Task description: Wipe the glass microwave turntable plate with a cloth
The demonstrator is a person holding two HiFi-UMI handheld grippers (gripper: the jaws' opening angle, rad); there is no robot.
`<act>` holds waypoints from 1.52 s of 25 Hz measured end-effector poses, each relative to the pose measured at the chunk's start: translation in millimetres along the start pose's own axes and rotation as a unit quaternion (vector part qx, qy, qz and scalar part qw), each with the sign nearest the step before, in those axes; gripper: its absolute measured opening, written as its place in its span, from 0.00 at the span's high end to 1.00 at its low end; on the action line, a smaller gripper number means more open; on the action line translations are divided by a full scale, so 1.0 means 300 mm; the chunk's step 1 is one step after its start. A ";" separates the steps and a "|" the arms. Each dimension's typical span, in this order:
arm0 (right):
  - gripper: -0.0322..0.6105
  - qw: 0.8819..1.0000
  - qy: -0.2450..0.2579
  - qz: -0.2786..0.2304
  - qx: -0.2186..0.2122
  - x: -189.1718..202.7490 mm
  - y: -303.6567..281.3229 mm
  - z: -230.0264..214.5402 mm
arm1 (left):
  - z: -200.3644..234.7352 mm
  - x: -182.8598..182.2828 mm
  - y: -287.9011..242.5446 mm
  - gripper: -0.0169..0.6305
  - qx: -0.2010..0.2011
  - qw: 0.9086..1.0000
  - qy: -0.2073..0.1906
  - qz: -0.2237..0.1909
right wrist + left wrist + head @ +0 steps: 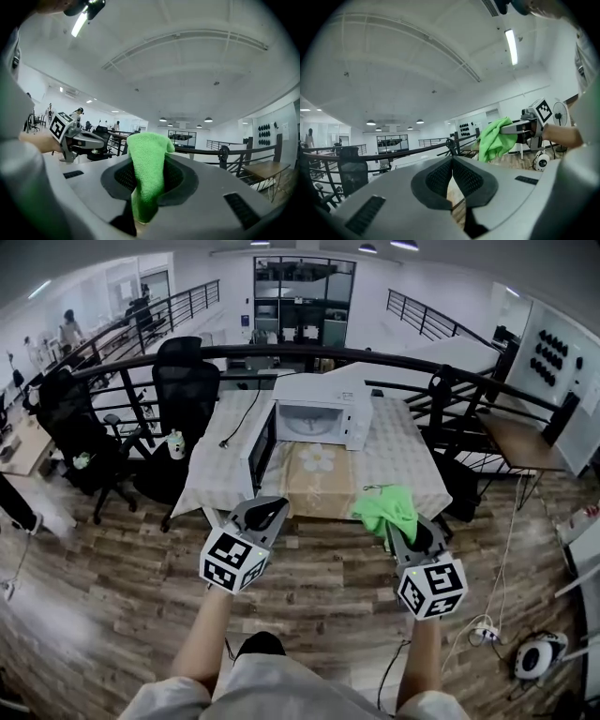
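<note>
Wood floor before table [405, 465] bearing open-doored microwave [323, 413], left gripper [452, 172] jaws together, empty, right gripper [149, 180] jaws clamped on green cloth [386, 506]

The head view holds two grippers near the bottom: the left gripper [271, 507] at lower left and the right gripper [401, 531] at lower right. There is one green cloth [386, 509], just right of centre. At the centre are one table [403, 470], one microwave [319, 418] and one glass plate [317, 457]. Two black office chairs [186, 381] stand at the upper left. One power strip [483, 632] lies at the lower right.
</note>
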State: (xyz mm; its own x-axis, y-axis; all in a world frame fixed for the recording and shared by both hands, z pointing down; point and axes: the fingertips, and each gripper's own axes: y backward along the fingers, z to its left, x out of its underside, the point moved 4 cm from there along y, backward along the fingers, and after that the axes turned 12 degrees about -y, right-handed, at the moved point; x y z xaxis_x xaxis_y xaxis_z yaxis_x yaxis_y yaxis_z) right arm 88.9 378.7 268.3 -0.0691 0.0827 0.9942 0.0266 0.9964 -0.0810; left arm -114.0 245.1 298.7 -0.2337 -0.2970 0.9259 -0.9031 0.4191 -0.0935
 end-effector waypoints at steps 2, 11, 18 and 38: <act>0.81 1.000 -0.006 0.003 0.000 0.010 -0.029 -0.041 | 0.008 0.007 -0.054 0.94 0.004 1.000 0.002 0.003; 0.81 1.000 -0.006 -0.001 0.013 0.036 -0.422 -0.229 | 0.293 0.143 -0.395 0.94 -0.015 1.000 -0.018 -0.006; 0.81 1.000 -0.006 0.004 0.025 -0.066 -0.913 -0.359 | 0.695 0.236 -0.731 0.94 -0.013 1.000 -0.022 -0.012; 0.80 0.994 -0.052 0.087 0.040 0.128 -1.644 -0.569 | 1.023 0.527 -1.124 0.94 -0.010 0.998 0.045 0.035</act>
State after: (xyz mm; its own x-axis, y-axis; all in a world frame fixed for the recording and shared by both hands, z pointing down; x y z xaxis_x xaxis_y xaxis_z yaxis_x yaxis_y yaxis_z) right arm 243.3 -113.0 358.5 -0.1733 0.2507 0.9524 -0.0314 0.9651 -0.2598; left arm 43.0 -206.6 364.3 -0.2614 -0.1884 0.9467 -0.8786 0.4525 -0.1526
